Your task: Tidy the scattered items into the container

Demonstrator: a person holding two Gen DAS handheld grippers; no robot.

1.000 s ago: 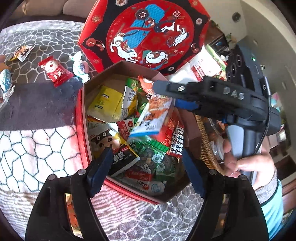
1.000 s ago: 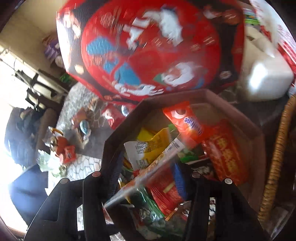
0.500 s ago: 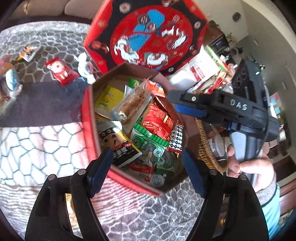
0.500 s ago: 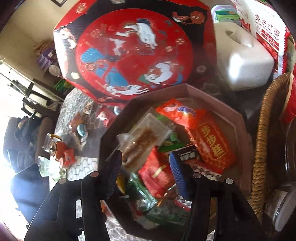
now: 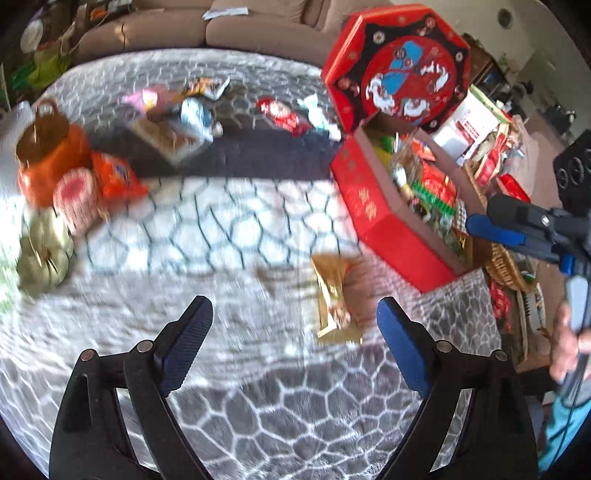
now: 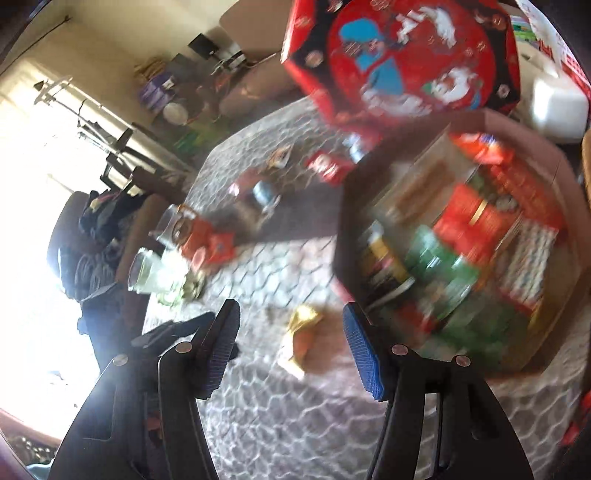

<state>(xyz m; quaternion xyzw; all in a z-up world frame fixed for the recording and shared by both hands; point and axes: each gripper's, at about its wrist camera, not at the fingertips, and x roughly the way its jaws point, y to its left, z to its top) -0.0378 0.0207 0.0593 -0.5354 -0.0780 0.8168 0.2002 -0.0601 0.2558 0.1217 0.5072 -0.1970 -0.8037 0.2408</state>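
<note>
The red octagonal box [image 5: 373, 210] holds many snack packets; it also shows in the right wrist view [image 6: 343, 236]. Its patterned lid [image 5: 402, 62] leans behind it. A gold packet [image 5: 332, 295] lies on the cloth in front of the box, also seen in the right wrist view [image 6: 301, 336]. My left gripper [image 5: 293, 343] is open and empty, just short of the gold packet. My right gripper [image 6: 291, 350] is open and empty above it; it also shows at the right of the left wrist view [image 5: 487, 227]. Several more packets [image 5: 280, 114] lie at the far side.
An orange teapot [image 5: 44, 155], an orange packet [image 5: 116, 177], a round pink item [image 5: 74, 192] and a green pumpkin-shaped item [image 5: 44, 251] stand at the left. A wicker basket [image 5: 506, 266] and white bags [image 5: 469, 129] crowd the right of the box. A sofa [image 5: 221, 26] stands behind.
The right gripper let go of its packet into the box. Both grippers have pulled back from the box toward the gold packet on the cloth.
</note>
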